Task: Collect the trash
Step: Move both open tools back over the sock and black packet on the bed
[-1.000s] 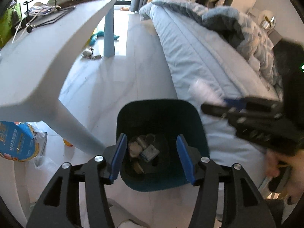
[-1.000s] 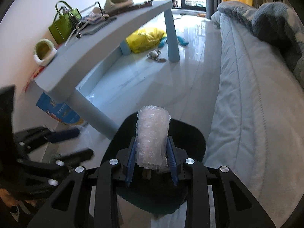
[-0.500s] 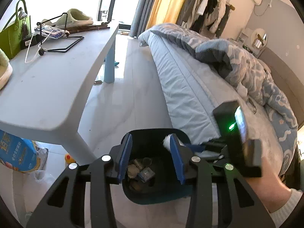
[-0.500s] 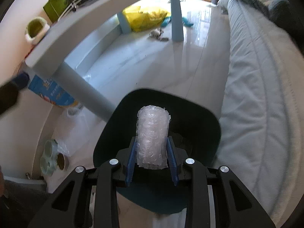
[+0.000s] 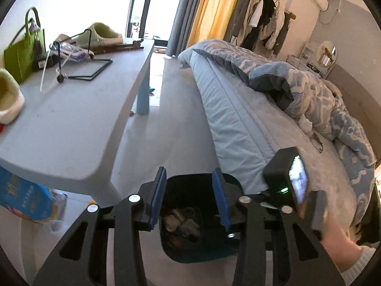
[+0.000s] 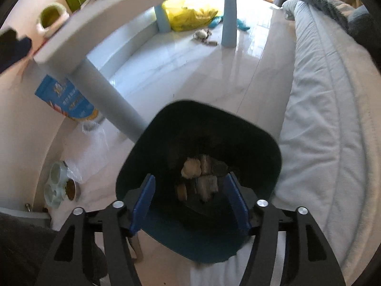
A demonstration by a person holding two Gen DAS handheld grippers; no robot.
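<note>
- We see our right gripper [image 6: 190, 200] poised directly above the dark teal bin [image 6: 271, 152], its blue pads spread wide with nothing held between them.
- Inside the bin, crumpled trash [image 6: 197, 176] lies heaped at the bottom: pale wads and a greyish scrap, touching one another.
- We cannot pick out any single piece of that trash by name; the bin's interior is dim.
- From our left wrist view, the left gripper [image 5: 190, 197] also hangs over the bin [image 5: 197, 255], pads parted and gripping nothing, the bin's opening showing between them.
- At about 3 o'clock from the left gripper we see the right hand [image 5: 338, 240] and the back of its camera unit [image 5: 288, 178], just beside the bin.
- The bin stands on the glossy white floor [image 6: 181, 71], touching the edge of the bed [image 6: 328, 119] at its 3 o'clock side and near the grey table leg [image 6: 112, 104] at 10 o'clock.
- At 9 o'clock on the floor sits a pet feeding dish [image 6: 59, 186].
- A yellow bag [image 6: 188, 16] lies under the table at 12 o'clock.
</note>
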